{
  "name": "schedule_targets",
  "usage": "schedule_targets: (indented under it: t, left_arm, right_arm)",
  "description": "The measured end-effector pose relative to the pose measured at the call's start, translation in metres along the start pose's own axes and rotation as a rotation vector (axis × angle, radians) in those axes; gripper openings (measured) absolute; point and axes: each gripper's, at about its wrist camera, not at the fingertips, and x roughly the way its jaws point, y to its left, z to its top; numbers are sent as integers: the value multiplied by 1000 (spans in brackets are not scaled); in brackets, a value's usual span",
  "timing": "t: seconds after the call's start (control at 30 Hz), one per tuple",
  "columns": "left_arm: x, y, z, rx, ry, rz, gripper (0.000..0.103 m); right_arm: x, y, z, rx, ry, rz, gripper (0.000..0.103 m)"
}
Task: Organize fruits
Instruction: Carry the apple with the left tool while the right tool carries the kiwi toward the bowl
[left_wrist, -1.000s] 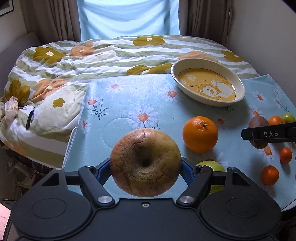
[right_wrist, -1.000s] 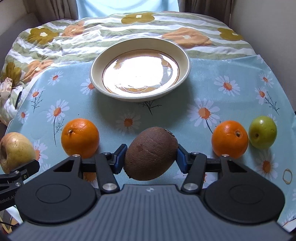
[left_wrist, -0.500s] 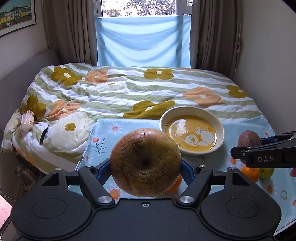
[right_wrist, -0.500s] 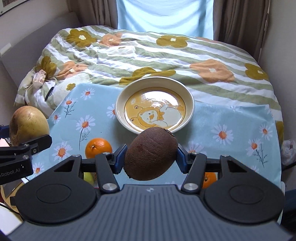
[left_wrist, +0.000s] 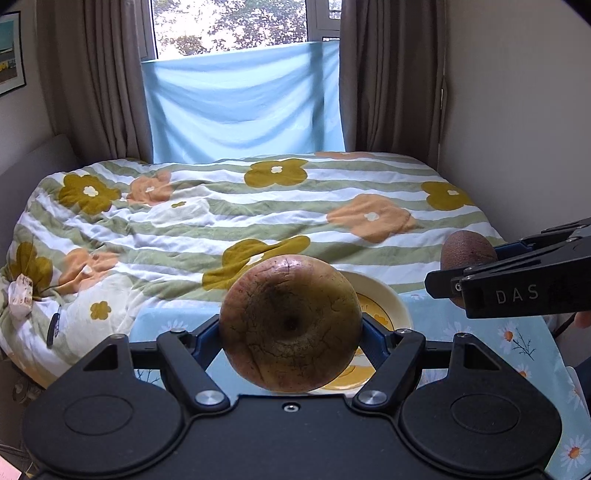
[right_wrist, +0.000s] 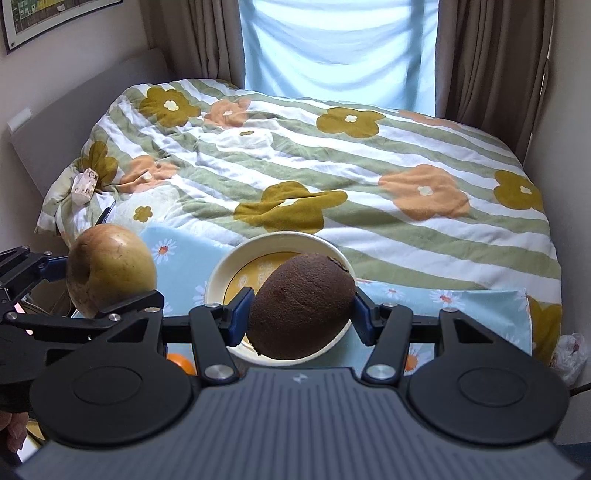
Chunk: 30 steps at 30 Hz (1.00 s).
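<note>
The left gripper pinches a large apple between its two blue pads, and the fruit fills the whole gap, so the pads themselves are almost covered. The apple is brownish green with fine cracks, and its hollow end faces the camera. It hangs in the air above the near part of a cream bowl, and it hides most of this bowl in the left wrist view; only the right rim and a piece of the yellow inside are seen. The right gripper is closed on a brown kiwi, which is tilted, with its dry tip up and to the right. The kiwi covers the right half of the bowl in the right wrist view, so the drawing on the yellow bottom cannot be read. In the same view the apple appears at the left, held a little higher than the bowl rim and beside it. The bowl stands on a light blue cloth with daisies, which lies on the near end of a bed with a striped flower blanket. Under the right gripper body a small piece of an orange is seen at the left; the rest is hidden. In the left wrist view the kiwi is partly behind the black finger marked DAS.
</note>
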Motion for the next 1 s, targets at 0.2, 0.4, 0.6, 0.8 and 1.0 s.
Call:
schedule_targets:
  t: [0.2, 0.4, 0.6, 0.8, 1.0]
  left_arm:
    - [61, 0, 19, 66, 50, -28, 79]
    - [127, -3, 27, 142, 113, -72, 79]
    - [181, -12, 23, 213, 168, -102, 79]
    - [211, -17, 15, 246, 205, -114, 79]
    - [219, -23, 13, 285, 187, -127, 80]
  right_arm:
    - [41, -21, 27, 48, 20, -26, 70]
    - [90, -38, 41, 90, 55, -55, 70]
    - [132, -51, 46, 131, 98, -76, 70]
    - [157, -57, 44, 154, 132, -77, 70]
    - [167, -60, 43, 170, 147, -80, 70]
